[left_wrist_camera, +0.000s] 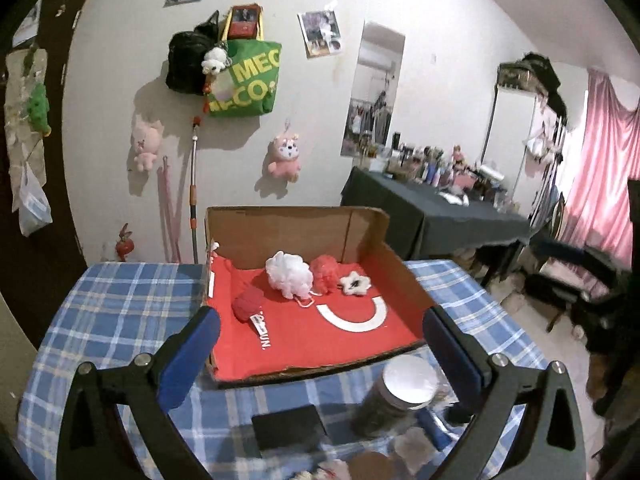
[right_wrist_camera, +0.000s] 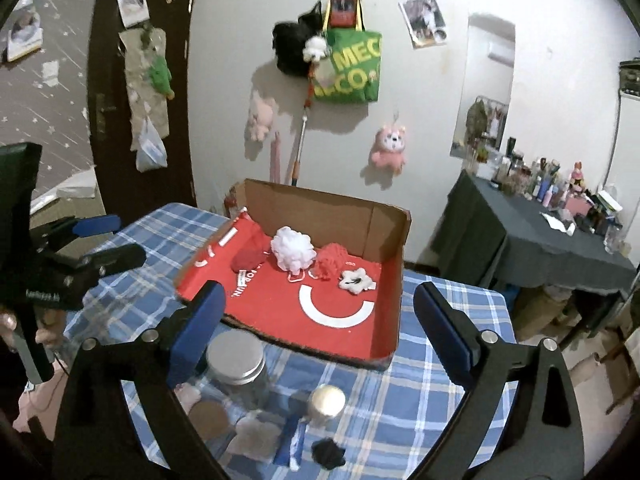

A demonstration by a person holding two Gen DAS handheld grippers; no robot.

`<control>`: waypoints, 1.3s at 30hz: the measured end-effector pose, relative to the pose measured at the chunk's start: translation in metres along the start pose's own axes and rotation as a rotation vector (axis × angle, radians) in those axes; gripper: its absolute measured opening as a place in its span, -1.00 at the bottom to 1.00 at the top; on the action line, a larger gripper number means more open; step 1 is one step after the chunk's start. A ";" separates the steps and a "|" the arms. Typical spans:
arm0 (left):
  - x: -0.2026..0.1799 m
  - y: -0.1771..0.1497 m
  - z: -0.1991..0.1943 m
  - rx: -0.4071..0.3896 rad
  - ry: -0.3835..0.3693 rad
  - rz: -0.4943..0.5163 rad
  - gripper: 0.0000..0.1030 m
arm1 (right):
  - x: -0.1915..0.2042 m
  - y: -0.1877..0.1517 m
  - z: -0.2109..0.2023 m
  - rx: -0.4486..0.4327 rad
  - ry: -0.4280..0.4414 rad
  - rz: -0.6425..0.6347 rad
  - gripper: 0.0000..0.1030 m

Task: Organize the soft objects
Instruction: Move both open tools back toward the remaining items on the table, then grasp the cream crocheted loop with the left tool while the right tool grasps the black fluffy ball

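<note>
A cardboard box (left_wrist_camera: 372, 236) (right_wrist_camera: 394, 248) with a red lining stands on the blue plaid table. Inside lie a white mesh pouf (left_wrist_camera: 289, 277) (right_wrist_camera: 292, 251), a red pouf (left_wrist_camera: 327, 278) (right_wrist_camera: 330, 261), a red yarn ball (left_wrist_camera: 247, 307) (right_wrist_camera: 245, 259) and a white star-shaped soft item (left_wrist_camera: 353, 284) (right_wrist_camera: 355, 280). My left gripper (left_wrist_camera: 322, 344) is open and empty, held above the box's near edge; it also shows at the left of the right wrist view (right_wrist_camera: 108, 240). My right gripper (right_wrist_camera: 320, 320) is open and empty, in front of the box.
On the table (left_wrist_camera: 120, 304) (right_wrist_camera: 432, 408) near me stand a glass jar with a metal lid (left_wrist_camera: 394, 396) (right_wrist_camera: 240, 364), a small silver-capped bottle (right_wrist_camera: 326, 402), a black block (left_wrist_camera: 289, 426), a black soft item (right_wrist_camera: 329, 453), a blue tube (right_wrist_camera: 291, 438) and pale pads (right_wrist_camera: 256, 438). A dark cluttered table (right_wrist_camera: 552, 248) stands at the right.
</note>
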State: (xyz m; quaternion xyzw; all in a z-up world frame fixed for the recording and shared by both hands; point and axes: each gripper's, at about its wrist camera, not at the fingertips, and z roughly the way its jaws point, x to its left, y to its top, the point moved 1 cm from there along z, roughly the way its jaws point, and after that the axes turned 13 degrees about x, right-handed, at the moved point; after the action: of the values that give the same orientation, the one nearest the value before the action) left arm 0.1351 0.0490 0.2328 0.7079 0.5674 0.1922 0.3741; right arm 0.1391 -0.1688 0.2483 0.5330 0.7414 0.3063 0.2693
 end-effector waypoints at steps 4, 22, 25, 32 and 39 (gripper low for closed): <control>-0.013 -0.019 -0.016 -0.047 0.002 0.029 1.00 | 0.006 -0.030 -0.024 -0.090 -0.023 0.019 0.87; -0.044 -0.123 -0.056 -0.226 0.073 0.031 1.00 | 0.032 -0.133 -0.046 -0.242 -0.089 0.105 0.91; -0.046 -0.137 -0.050 -0.218 0.090 0.032 1.00 | 0.034 -0.145 -0.037 -0.239 -0.111 0.118 0.91; -0.042 -0.160 -0.025 -0.152 0.104 0.014 1.00 | 0.039 -0.168 -0.007 -0.180 -0.155 0.120 0.91; -0.027 -0.178 0.009 -0.054 0.127 -0.040 1.00 | 0.030 -0.185 0.027 -0.088 -0.140 0.151 0.91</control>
State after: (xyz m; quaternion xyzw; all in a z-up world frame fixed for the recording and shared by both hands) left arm 0.0162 0.0341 0.0982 0.6724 0.5987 0.2444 0.3602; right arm 0.0347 -0.1804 0.0907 0.5949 0.6644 0.3202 0.3198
